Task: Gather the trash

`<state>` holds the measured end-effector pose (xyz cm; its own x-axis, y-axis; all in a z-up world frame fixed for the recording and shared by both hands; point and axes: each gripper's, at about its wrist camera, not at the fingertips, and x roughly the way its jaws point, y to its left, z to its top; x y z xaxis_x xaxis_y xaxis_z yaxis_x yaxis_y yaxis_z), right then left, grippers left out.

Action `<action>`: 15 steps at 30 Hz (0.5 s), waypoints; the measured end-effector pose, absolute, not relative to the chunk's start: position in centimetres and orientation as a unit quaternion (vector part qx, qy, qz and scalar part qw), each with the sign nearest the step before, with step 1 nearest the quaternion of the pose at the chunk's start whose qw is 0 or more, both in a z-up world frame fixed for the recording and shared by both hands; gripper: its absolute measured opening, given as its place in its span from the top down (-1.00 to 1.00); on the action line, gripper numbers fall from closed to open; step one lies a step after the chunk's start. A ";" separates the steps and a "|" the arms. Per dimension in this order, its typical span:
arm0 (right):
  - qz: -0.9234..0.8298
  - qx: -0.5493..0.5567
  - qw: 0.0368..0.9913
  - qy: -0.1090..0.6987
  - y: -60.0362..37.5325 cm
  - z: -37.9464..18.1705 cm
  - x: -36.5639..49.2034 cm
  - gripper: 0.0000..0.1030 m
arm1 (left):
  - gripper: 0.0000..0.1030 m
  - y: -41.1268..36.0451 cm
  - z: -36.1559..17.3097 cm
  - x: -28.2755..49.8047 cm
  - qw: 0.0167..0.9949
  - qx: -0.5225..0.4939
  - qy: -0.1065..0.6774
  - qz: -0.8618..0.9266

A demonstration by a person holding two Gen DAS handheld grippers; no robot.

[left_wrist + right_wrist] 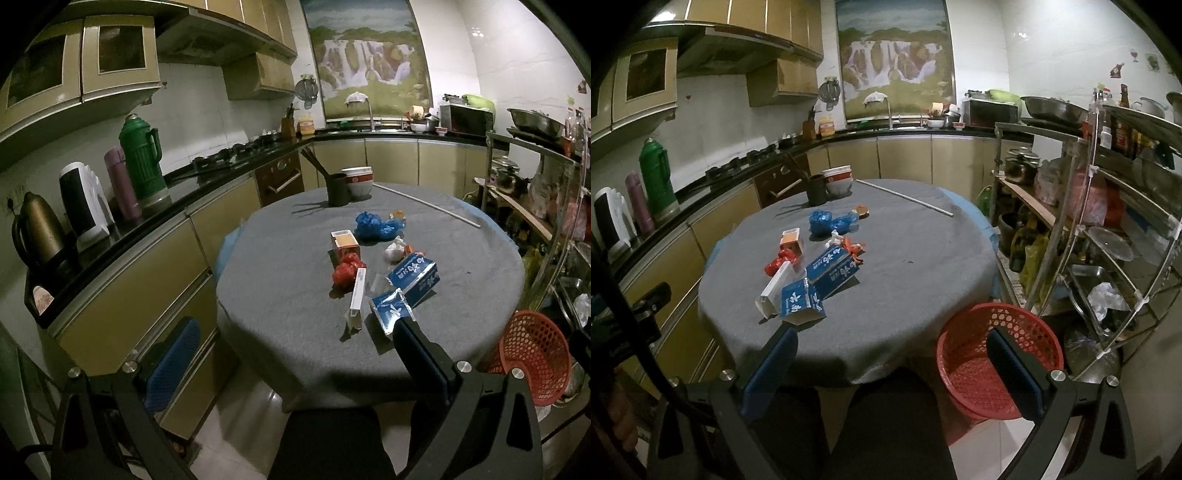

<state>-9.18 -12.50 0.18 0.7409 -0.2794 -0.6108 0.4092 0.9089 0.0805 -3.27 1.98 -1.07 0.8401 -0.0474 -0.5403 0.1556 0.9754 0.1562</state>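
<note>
Grey cloth covers the round tabletop [461,295], which carries a loose cluster of trash near its middle. Two blue cartons [413,275] with white characters printed on them lie side by side, one flattened and nearest the viewer [799,302]; the characters are not legible enough to transcribe. A long white box [357,295] lies just beside the flattened carton, touching a crumpled red wrapper [345,273]. An orange-and-white small box [345,242] stands behind the wrapper; its printing cannot be read. A crumpled blue plastic bag [376,227] sits further back, with a small white wad [394,251] between it and the cartons. A dark cup holding chopsticks [338,188] and stacked bowls [358,181] stand at the far edge, and a thin white rod [424,203] lies well apart to the right. A red mesh basket [997,354] sits below the tabletop's near right edge, beside a metal shelf rack [1108,221]. The left gripper [291,347] hangs above the near edge, spread wide and holding nothing. The right gripper [892,354] is likewise spread wide and empty, its right finger over the basket in view.
</note>
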 end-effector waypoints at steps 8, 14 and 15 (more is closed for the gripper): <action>-0.190 0.095 0.925 0.315 -12.4 0.2 -9.0 -1.00 | -1.00 1.9 -1.2 -3.2 0.954 0.098 0.278 -0.053; -0.188 0.095 0.928 0.306 -12.4 -0.1 -9.0 -1.00 | -1.00 1.9 -1.4 -3.2 0.953 0.101 0.280 -0.053; -0.188 0.096 0.928 0.307 -12.4 -0.1 -9.0 -1.00 | -1.00 1.9 -1.4 -3.2 0.953 0.101 0.281 -0.053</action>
<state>-8.96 -12.39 -0.14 0.7409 -0.2898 -0.6059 0.4074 0.9111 0.0625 -3.23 1.87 -1.44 0.8361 -0.0443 -0.5468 0.1579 0.9740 0.1626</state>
